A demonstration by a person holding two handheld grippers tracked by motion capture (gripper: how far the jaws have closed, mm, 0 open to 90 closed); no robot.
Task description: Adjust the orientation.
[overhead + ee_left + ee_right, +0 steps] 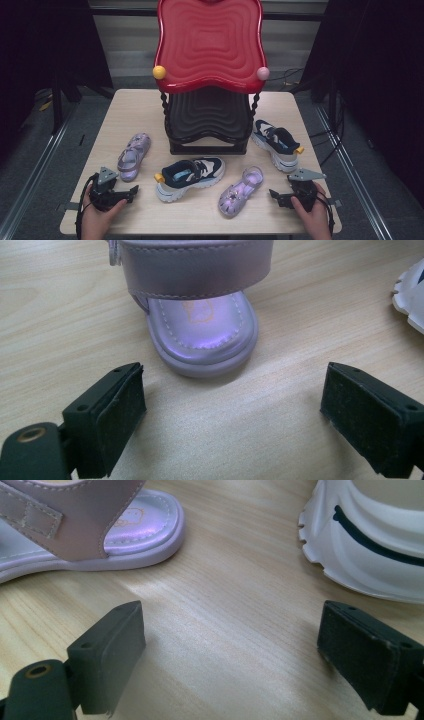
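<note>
Left gripper (134, 190): resting at the near left corner of the table (125, 107), jaws spread wide with nothing between them. Its own view looks straight at the rounded end of the left lilac sandal (205, 335), which lies just ahead of the pads, apart from them, near the table's left edge.

Left lilac sandal, judged handling: light, with a soft pliable strap and a smooth, slightly glossy footbed (likely slippery under a flat pad). The sole rim appears the firmest part; a pinch across the sole edge or around the broad strap would suit best.

Navy-and-white sneaker (190, 177): lying at the centre of the near half, in front of the two-tier rack (210, 47). Bulkier, with a thick ridged sole; probably the heavier item. The collar or heel tab offers a hold.

Right lilac sandal (240, 191): near the front edge, right of centre, carrying decorations on the toe (these could snag or detach, so avoid them).

Second sneaker (276, 145): toward the right edge, beside the rack's base.

Right gripper (272, 193): at the near right corner, jaws fully apart and empty, aimed between the right sandal and a white sole (370, 550).
</note>
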